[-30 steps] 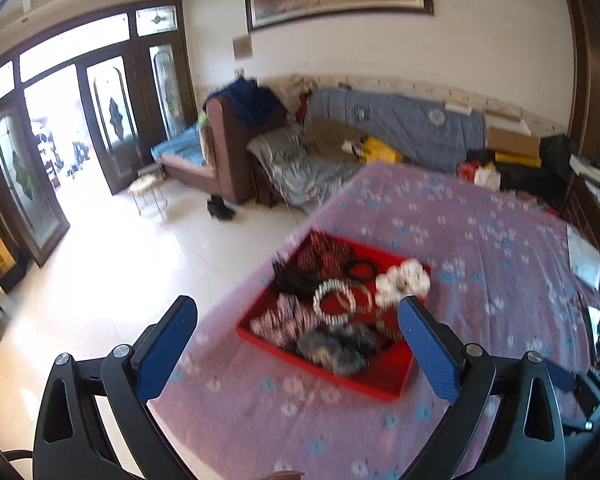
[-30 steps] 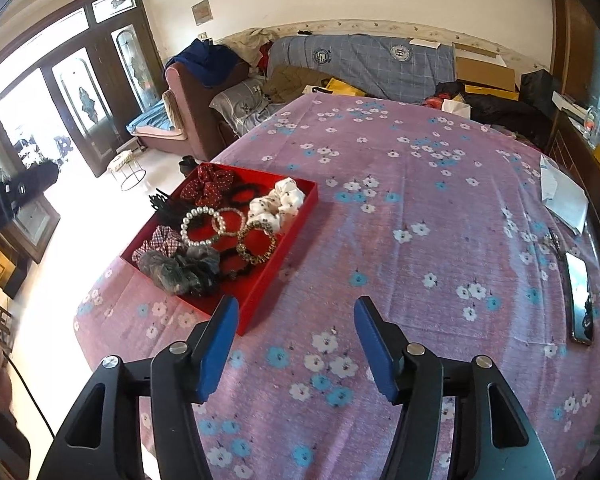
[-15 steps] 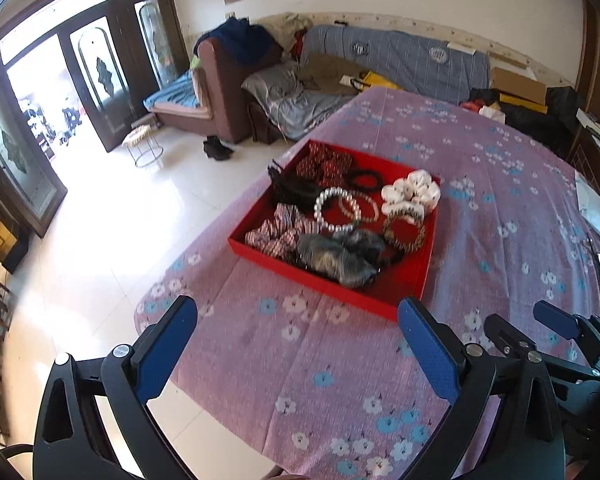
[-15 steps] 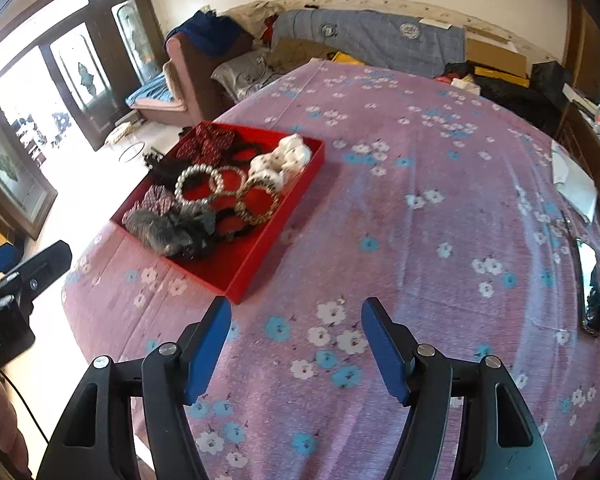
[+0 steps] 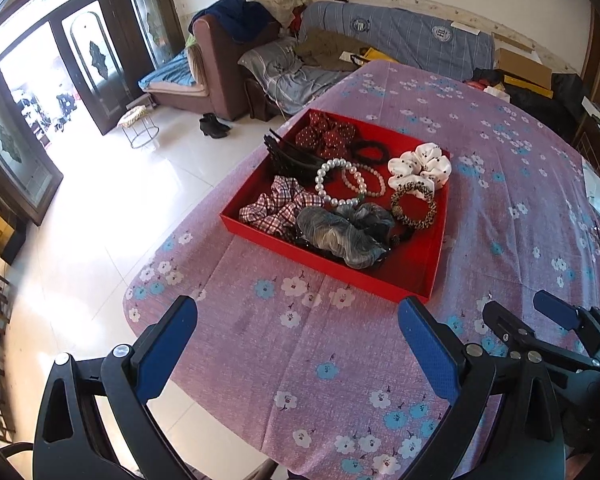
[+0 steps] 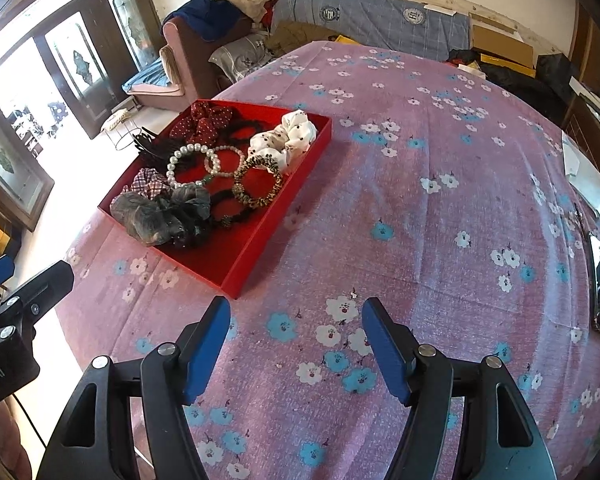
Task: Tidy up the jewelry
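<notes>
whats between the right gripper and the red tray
Only bare floral tablecloth lies between the open right gripper and the red tray, shown in the right wrist view; nothing sits on that stretch.

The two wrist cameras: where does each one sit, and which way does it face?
Left wrist: behind the open left tongs, facing the red tray; right tongs show at right.
Right wrist: behind the open right tongs, facing the flowered tablecloth; tray at left.
Shared: tray, tablecloth, sofa.
</notes>
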`<control>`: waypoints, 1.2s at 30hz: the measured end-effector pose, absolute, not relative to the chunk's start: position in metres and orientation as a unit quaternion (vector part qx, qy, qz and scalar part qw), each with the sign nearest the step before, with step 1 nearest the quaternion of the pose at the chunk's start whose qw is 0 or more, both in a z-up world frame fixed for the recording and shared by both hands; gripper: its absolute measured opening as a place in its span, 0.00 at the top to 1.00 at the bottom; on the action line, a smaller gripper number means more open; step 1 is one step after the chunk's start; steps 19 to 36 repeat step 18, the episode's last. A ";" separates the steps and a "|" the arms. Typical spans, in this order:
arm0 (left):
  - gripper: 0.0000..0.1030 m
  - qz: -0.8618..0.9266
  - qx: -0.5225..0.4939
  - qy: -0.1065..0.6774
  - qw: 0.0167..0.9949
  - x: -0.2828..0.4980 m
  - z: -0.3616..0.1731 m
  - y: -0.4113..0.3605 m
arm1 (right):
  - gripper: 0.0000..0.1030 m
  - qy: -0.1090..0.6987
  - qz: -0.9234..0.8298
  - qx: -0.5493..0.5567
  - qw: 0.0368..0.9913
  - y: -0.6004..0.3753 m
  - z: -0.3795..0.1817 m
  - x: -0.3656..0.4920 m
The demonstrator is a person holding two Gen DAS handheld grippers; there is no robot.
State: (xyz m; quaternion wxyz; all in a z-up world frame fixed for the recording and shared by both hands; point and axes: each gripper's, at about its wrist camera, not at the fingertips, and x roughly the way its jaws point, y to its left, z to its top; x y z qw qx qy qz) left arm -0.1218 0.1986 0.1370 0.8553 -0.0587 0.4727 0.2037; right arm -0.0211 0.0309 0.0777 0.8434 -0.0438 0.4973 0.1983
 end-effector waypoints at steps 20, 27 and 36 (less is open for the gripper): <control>0.03 0.201 -0.063 0.491 0.845 -0.107 0.118 0.213 | 0.26 0.521 0.190 -0.048 0.831 0.047 0.057 -0.016; 0.03 0.201 -0.063 0.491 0.845 -0.107 0.118 0.213 | 0.26 0.521 0.190 -0.048 0.831 0.047 0.057 -0.016; 0.03 0.201 -0.063 0.491 0.845 -0.107 0.118 0.213 | 0.26 0.521 0.190 -0.048 0.831 0.047 0.057 -0.016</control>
